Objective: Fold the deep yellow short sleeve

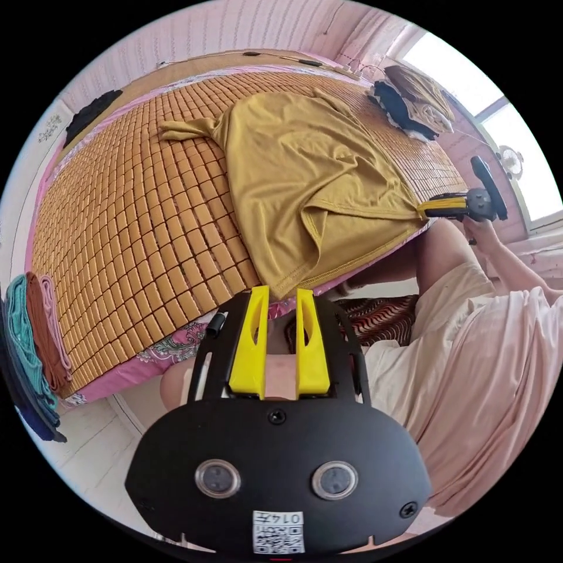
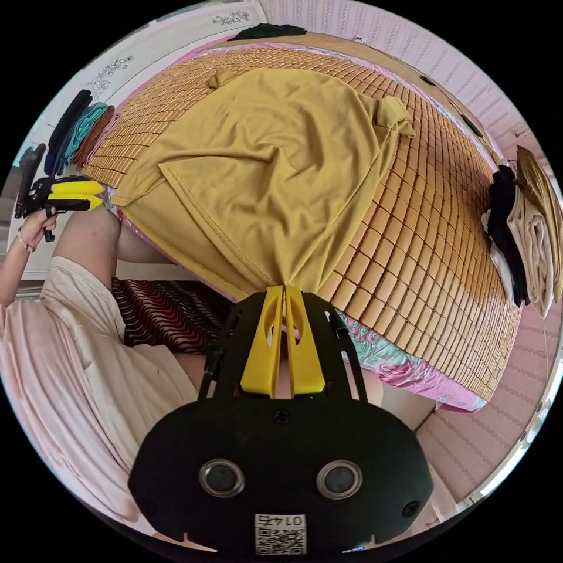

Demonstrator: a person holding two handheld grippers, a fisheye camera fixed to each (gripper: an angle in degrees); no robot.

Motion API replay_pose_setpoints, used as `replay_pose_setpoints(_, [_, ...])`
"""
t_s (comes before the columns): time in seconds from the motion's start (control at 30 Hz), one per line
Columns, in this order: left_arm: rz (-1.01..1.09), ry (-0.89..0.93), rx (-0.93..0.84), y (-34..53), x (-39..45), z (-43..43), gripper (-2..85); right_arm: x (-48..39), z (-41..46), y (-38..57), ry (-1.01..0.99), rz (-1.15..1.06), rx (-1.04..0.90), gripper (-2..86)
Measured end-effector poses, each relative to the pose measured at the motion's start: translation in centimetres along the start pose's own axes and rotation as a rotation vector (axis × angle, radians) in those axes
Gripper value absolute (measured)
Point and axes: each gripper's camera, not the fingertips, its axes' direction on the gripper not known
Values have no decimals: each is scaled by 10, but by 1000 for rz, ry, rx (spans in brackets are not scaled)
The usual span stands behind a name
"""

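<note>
Shirt (image 2: 275,158) lies spread on the bamboo mat (image 2: 434,246), hem hanging off the mat's near edge. Right gripper (image 2: 285,288) is pinched tight on one hem corner, probably to pull it flat. Left gripper (image 1: 280,291) sits with jaws apart, empty, just off the other corner.

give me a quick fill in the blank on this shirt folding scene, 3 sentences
1. The deep yellow shirt lies spread on a bamboo ____ covering the bed.
2. The right gripper is ____ on the shirt's hem.
3. The left gripper has its jaws ____, with the hem just beyond the tips.

Missing words: mat; shut; open
</note>
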Motion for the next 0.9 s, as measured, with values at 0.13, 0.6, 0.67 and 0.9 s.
replay_pose_setpoints(0.13, [74, -26, -66, -20, 19, 16, 83, 29, -23, 27, -3, 126, 61, -1])
replay_pose_setpoints(0.6, [-2, 34, -80, -22, 4, 20, 84, 85, 20, 50, -43, 425, 6, -2])
replay_pose_setpoints(0.67, [-11, 85, -90, -25, 4, 24, 87, 86, 23, 52, -64, 418, 8, -2])
replay_pose_setpoints(0.9, [-38, 75, -160, -29, 13, 49, 82, 91, 36, 62, -88, 420, 12, -2])
